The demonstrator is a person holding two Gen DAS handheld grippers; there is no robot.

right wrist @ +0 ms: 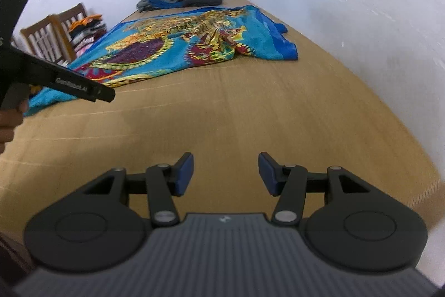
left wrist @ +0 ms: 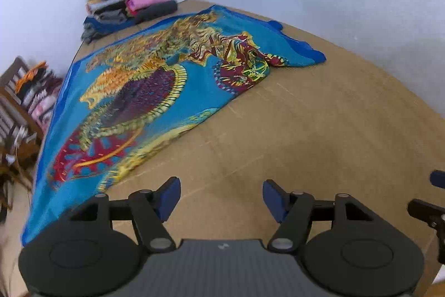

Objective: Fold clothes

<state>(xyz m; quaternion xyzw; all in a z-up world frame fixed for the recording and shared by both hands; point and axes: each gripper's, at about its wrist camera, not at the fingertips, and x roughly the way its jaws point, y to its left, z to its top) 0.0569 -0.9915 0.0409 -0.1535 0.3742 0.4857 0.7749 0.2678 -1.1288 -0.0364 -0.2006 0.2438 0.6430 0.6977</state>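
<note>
**A:** A blue printed cloth (left wrist: 155, 91) lies spread on a tan mat (left wrist: 306, 130), one far corner bunched and rumpled, its near edge trailing off the mat's left side. Why spread so?

**B:** Probably laid flat so its corners can be found and brought together; the crumpled far corner suggests it wants smoothing first. Behind it, against the white wall, a stack of folded clothes (left wrist: 125, 10) sits out of the way, likely the finished pile. More garments (right wrist: 86, 32) are heaped on a wooden chair (right wrist: 47, 38) beside the mat.

**A:** And the grippers?

**B:** The left gripper (left wrist: 221, 199) points down at bare mat just right of the cloth's near edge, jaws wide apart, nothing between them. The right gripper (right wrist: 225, 174) is angled down over empty mat, well short of the cloth, jaws parted and empty. From its view, the other tool's black handle crosses the left side, a hand (right wrist: 8, 124) wrapped around it.
</note>
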